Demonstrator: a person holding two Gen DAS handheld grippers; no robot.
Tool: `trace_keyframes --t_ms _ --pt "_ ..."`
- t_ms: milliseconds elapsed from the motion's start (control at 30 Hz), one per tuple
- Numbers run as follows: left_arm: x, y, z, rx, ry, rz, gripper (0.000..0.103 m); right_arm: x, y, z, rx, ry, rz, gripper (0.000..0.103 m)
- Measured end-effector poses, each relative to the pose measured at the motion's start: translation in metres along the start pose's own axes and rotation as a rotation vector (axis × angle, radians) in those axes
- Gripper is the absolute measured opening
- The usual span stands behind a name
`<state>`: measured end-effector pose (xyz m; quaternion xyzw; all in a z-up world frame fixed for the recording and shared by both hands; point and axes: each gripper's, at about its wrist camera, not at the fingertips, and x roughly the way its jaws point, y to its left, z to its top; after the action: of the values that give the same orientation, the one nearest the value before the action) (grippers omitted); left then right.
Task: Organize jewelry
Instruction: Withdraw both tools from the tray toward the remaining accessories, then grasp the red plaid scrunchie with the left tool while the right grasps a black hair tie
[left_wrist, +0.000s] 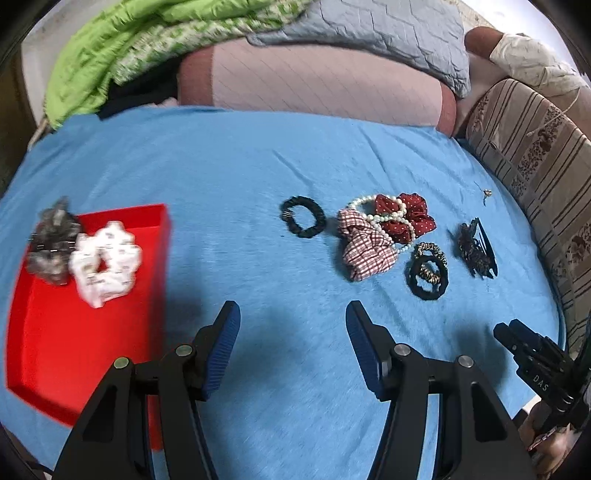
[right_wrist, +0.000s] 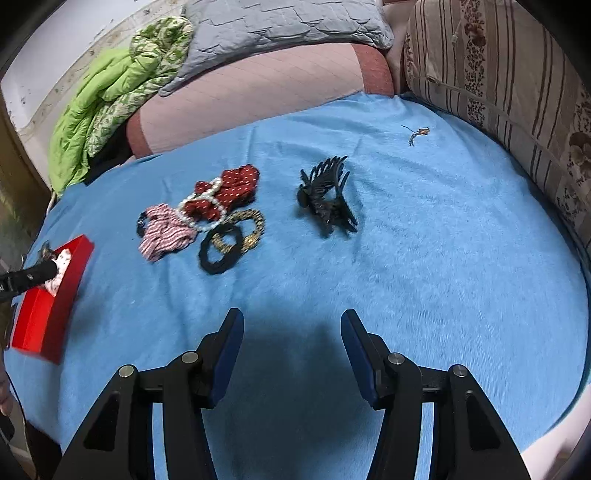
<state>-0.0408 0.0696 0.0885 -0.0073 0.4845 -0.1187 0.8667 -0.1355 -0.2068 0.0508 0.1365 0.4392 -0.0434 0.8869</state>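
Tray (left_wrist: 92, 350) sits at bed's left edge on the sheet (left_wrist: 240, 166); two scrunchies in its far end, fuzzy one (left_wrist: 53, 242) left, printed one (left_wrist: 105, 260) right, touching. Mid-bed: lone scrunchie (left_wrist: 303, 216), then right of it a cluster, gingham scrunchie (left_wrist: 365, 247) in front, dotted scrunchie (left_wrist: 404, 212) behind, pearl string (left_wrist: 384, 218) draped over both. Two hair ties (left_wrist: 428, 271) overlap just right-front of the cluster. Claw clip (left_wrist: 476, 249) further right. Small charm (right_wrist: 419, 132) far right, near the cushion (right_wrist: 498, 74). Pillows (left_wrist: 314, 85) behind, at the head.

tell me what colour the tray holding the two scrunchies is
Red. The tray shows best in the left wrist view.
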Motion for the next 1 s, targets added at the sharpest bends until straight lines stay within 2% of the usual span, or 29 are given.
trace_keyframes --t_ms 300,467,633,800,833,867,900,1000 --pt "0.062 -0.028 0.033 0.015 0.064 -0.077 0.058 0.038 0.019 0.030 -0.026 0.022 0.095 0.059" --pt "0.089 -0.038 0.040 0.019 0.099 -0.110 0.058 0.058 0.033 0.037 -0.038 0.039 0.129 0.055" --pt "0.110 -0.043 0.044 0.013 0.124 -0.134 0.058 0.077 0.037 0.037 -0.031 0.065 0.122 0.042" --pt "0.121 -0.045 0.045 0.011 0.131 -0.146 0.057 0.085 0.040 0.037 -0.021 0.059 0.108 0.039" --pt "0.122 -0.046 0.045 0.015 0.127 -0.148 0.050 0.086 0.040 0.037 -0.020 0.058 0.107 0.037" --pt "0.122 -0.047 0.045 0.019 0.130 -0.151 0.032 0.087 0.041 0.037 -0.019 0.057 0.104 0.035" --pt "0.124 -0.048 0.045 0.024 0.140 -0.154 0.018 0.088 0.042 0.038 -0.020 0.058 0.102 0.027" --pt "0.122 -0.049 0.044 0.035 0.144 -0.163 0.010 0.087 0.042 0.037 -0.017 0.056 0.108 0.018"
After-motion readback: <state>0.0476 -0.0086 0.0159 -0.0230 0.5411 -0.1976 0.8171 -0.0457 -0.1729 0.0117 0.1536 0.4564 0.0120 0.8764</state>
